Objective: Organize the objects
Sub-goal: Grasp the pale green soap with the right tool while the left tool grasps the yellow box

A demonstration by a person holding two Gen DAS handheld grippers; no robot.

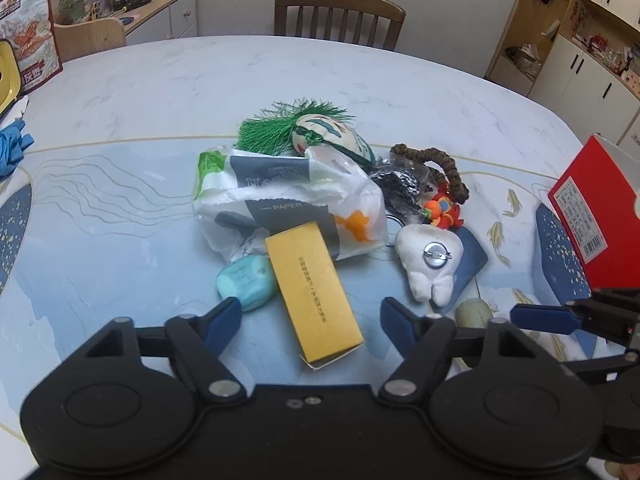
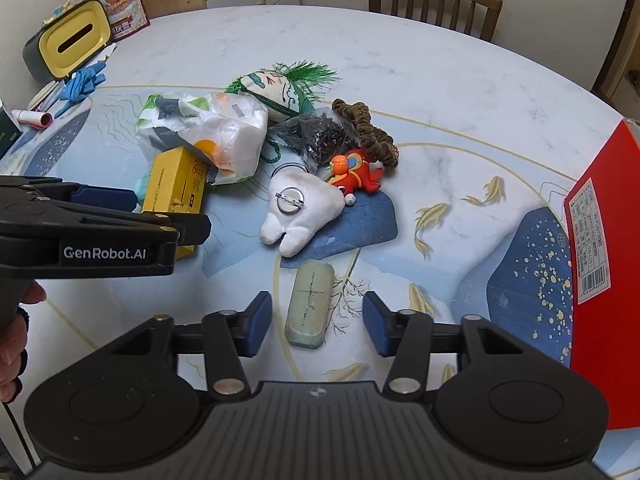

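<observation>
Left wrist view: low over the bench (image 1: pixel 160 80), facing forward along open fingers (image 1: pixel 226 316) toward the yellow box (image 1: pixel 314 296) and the chair (image 1: pixel 340 12) beyond. Right wrist view: similar height, set further right, aimed over the grey-green soap bar (image 2: pixel 310 304). Shared by both: tooth plush (image 1: pixel 430 264) (image 2: pixel 304 208), tissue pack (image 1: pixel 288 200), red box (image 2: pixel 600 240); each gripper visible in the other's frame.
</observation>
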